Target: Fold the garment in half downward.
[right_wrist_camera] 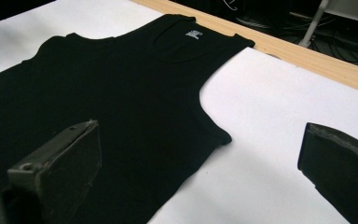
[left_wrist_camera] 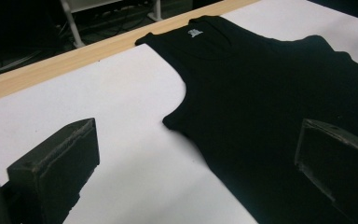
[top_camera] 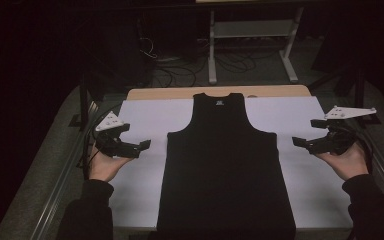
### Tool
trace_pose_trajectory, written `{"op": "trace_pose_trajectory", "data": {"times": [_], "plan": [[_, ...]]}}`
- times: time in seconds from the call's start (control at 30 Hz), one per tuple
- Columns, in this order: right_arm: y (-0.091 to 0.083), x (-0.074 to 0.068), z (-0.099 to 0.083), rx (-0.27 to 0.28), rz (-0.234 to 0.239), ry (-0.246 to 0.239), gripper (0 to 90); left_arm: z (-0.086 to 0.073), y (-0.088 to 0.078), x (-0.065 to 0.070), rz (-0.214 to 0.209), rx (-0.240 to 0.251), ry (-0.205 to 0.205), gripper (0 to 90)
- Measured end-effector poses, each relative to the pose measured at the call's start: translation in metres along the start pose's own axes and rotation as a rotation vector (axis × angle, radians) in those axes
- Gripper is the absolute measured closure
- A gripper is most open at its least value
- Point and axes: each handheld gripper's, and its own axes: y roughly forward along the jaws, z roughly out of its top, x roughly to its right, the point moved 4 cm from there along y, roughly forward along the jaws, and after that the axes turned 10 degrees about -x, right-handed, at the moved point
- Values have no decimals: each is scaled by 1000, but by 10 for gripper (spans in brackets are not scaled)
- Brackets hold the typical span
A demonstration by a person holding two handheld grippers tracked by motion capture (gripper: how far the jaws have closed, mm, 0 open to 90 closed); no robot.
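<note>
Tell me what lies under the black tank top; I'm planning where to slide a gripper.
The black tank top lies flat on a white sheet over the wooden table. Anything beneath the fabric is hidden.

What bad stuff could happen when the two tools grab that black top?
The top lies flat on the white sheet, so a tool might pinch the sheet too and drag it. Both tools, left and right, are open and off to the sides; uneven grabs could pull it crooked. Its hem reaches the near table edge, so a tug might slide it off.
</note>
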Motion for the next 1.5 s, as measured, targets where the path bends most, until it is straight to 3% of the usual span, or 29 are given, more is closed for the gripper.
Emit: {"op": "trace_pose_trajectory", "data": {"times": [0.83,1.5], "plan": [[26,14,24,-64,24,-10,0,24,18,-12,-25,-38,0,0],[55,28,22,-112,35,16,0,22,44,-29,-43,-45,-70,0]]}}
